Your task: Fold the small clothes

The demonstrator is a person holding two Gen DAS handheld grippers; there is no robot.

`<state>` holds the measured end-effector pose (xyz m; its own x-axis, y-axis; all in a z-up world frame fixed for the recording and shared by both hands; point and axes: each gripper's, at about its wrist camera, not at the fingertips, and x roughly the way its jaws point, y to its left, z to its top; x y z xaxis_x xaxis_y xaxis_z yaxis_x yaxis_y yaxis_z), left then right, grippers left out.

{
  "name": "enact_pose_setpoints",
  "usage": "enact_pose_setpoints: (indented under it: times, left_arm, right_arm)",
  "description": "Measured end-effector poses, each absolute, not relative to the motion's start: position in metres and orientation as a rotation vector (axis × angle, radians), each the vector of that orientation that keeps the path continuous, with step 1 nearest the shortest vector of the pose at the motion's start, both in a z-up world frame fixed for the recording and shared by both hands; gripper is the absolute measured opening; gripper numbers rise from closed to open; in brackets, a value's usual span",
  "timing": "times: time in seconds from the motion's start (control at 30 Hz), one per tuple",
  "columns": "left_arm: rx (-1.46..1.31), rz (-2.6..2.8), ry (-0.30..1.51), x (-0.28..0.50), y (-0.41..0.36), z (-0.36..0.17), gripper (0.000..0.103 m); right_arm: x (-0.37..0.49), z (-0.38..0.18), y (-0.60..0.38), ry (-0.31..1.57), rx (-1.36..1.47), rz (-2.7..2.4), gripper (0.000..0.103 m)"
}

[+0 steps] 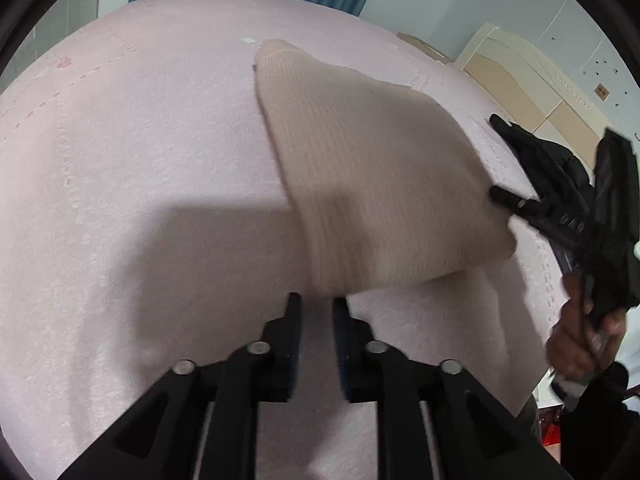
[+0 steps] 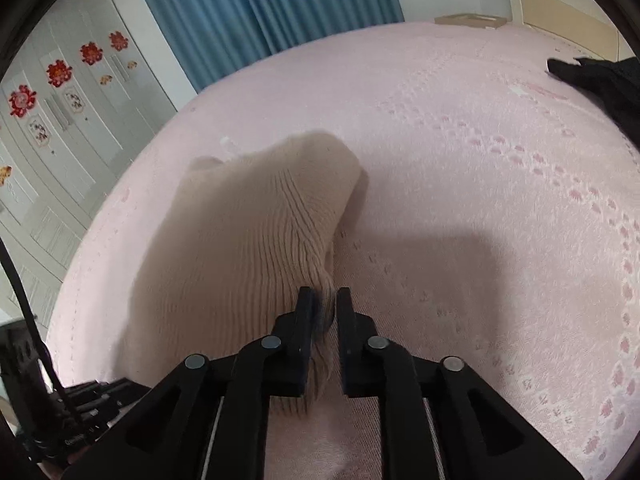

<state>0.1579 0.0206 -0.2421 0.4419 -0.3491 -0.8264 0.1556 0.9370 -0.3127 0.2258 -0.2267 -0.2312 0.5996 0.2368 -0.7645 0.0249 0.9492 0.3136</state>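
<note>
We see the right gripper (image 2: 325,300) with jaws narrow, pinching the ribbed cuff corner of the beige sock (image 2: 256,224). The left gripper (image 1: 317,306) has jaws narrow at the sock's (image 1: 372,184) near edge; whether fabric is pinched, we cannot tell through blur. The sock runs toward 11 o'clock over the pink bedspread (image 2: 480,220); a black garment (image 2: 600,80) lies at 2 o'clock.

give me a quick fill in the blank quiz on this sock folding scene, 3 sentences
1. The ribbed sock being folded is ____ in colour.
2. It lies on a ____ bedspread with a paw print pattern.
3. The right gripper is pinching the sock's ____ edge between its fingers.

Missing words: beige; pink; ribbed cuff
</note>
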Motion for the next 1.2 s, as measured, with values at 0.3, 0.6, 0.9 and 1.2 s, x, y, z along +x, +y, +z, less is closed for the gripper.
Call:
enact_pose_setpoints:
  times: [0.3,0.6,0.9,1.2]
  left_arm:
    - [-0.28,-0.265,0.986,0.167,0.06,-0.225,0.025]
    - [-0.273,-0.329,0.929,0.247,0.018,-0.206,0.027]
    - [-0.243,-0.325,0.933,0.268,-0.001,-0.219,0.047]
    - [-0.227,-0.317,0.933,0.275,-0.005,-0.221,0.05]
  right_arm:
    - [0.243,-0.202,-0.217,0.834,0.221,0.135,0.018]
    - [0.277,-0.229,-0.218,0.908,0.294,0.131,0.027]
    - [0.297,-0.247,-0.224,0.94,0.385,0.167,0.026]
    - [0.29,-0.253,-0.233,0.886,0.378,0.167,0.009]
